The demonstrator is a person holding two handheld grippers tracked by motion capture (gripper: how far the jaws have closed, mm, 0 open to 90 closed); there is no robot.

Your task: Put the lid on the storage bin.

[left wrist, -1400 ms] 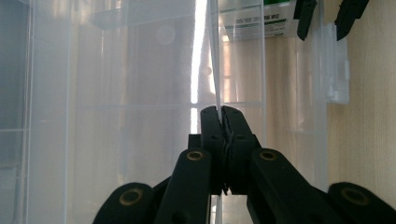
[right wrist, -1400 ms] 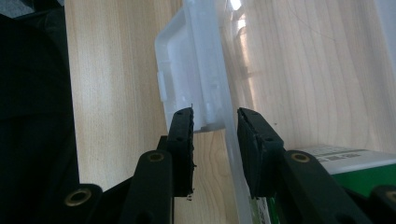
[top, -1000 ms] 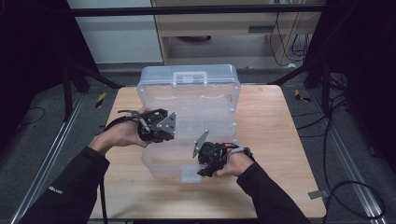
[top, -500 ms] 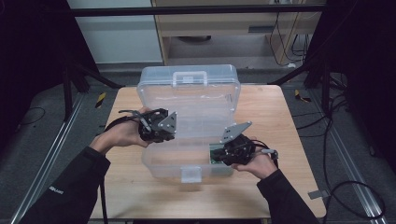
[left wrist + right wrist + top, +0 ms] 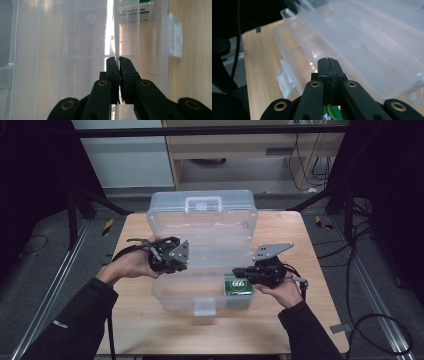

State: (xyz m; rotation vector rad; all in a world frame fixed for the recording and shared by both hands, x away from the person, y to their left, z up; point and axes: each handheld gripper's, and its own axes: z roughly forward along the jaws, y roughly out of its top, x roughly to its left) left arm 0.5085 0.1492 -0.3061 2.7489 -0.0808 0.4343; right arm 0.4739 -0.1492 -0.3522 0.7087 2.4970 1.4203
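**Green Box Is In, Right Claw Backs Away**

The right claw (image 5: 239, 271) has just been closing, and now its two black jaws are pressed together with nothing between them. A second ago it was down inside the big see-through plastic case (image 5: 165, 292). Now it has pulled out to the case's right side and come up a little. The small green box with white numbers (image 5: 238, 286) now lies inside the case, just below and in front of the right claw. I think this means the drop is done: the green box has been put away and let go.

The left claw (image 5: 176, 265) has not moved. Its jaws are clamped on a thin clear wall of the case (image 5: 116, 37), holding the case steady on the light wooden desk (image 5: 310, 245).

The case is open. Its clear lid with a handle (image 5: 202, 202) stands up on the far side, well past both claws. The case has thin clear walls that split it into parts. The green box sits in the near right part, close to the white front latch (image 5: 204, 306). The other parts look empty, but the plastic is shiny, so I cannot be sure.
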